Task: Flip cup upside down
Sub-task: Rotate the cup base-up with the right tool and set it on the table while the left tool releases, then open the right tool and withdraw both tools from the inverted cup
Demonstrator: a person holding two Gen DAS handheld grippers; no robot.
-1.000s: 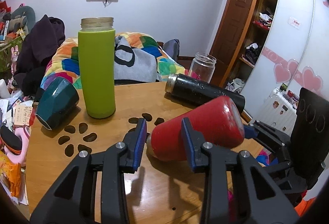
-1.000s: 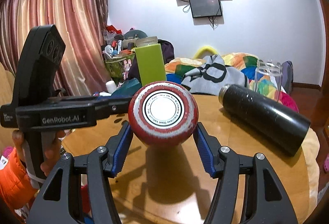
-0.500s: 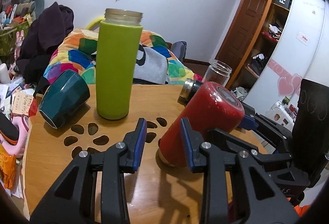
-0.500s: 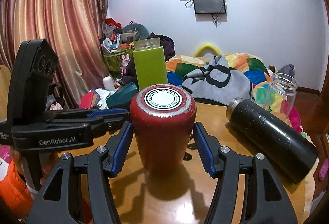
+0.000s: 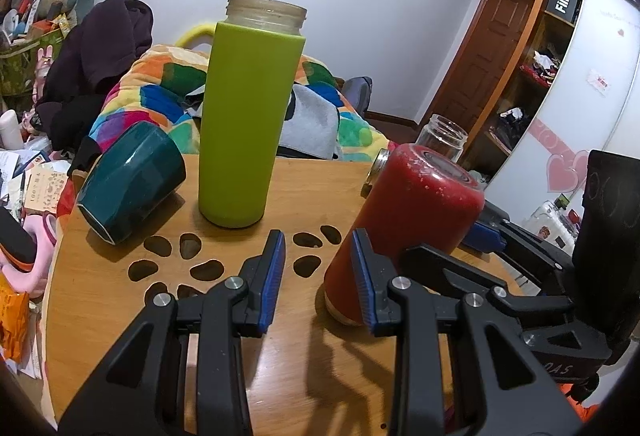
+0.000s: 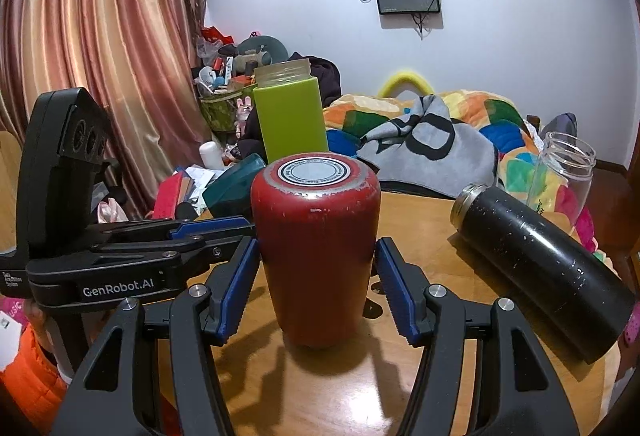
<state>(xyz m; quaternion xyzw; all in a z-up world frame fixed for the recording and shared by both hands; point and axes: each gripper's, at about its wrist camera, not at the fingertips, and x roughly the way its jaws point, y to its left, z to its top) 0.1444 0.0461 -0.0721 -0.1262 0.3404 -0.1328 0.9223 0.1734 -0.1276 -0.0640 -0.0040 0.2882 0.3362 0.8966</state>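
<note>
Red cylindrical metal cup [image 6: 316, 252], standing on the round wooden desk [image 6: 420, 368] with its mouth down and its flat base, ringed by a circular white label, facing up. In the right wrist view the cup stands upright between the blue-padded fingers of the right hand-held gripper [image 6: 316, 288]; the jaws are spread, with a narrow gap visible between each pad and the red wall, so nothing is pinched. In the left wrist view the same cup [image 5: 404, 228] appears just right of the left hand-held gripper [image 5: 318, 276], whose jaws are likewise spread and hold nothing; the cup lies beyond its right finger, outside the gap, and whether pad and cup touch cannot be told.

Behind the cup stands a tall lime-green cylindrical bottle [image 5: 250, 116] with an uncapped threaded neck, upright on the desk. To its left a dark teal faceted cup [image 5: 130, 182] lies on its side, mouth toward the desk edge. To the right of the red cup a black speckled metal flask [image 6: 540, 268] lies on its side, its silver-rimmed mouth pointing toward the desk centre. A clear glass jar [image 6: 564, 172] stands upright beyond the flask. A multicoloured blanket [image 6: 440, 124] covers the bed behind the desk.
</note>
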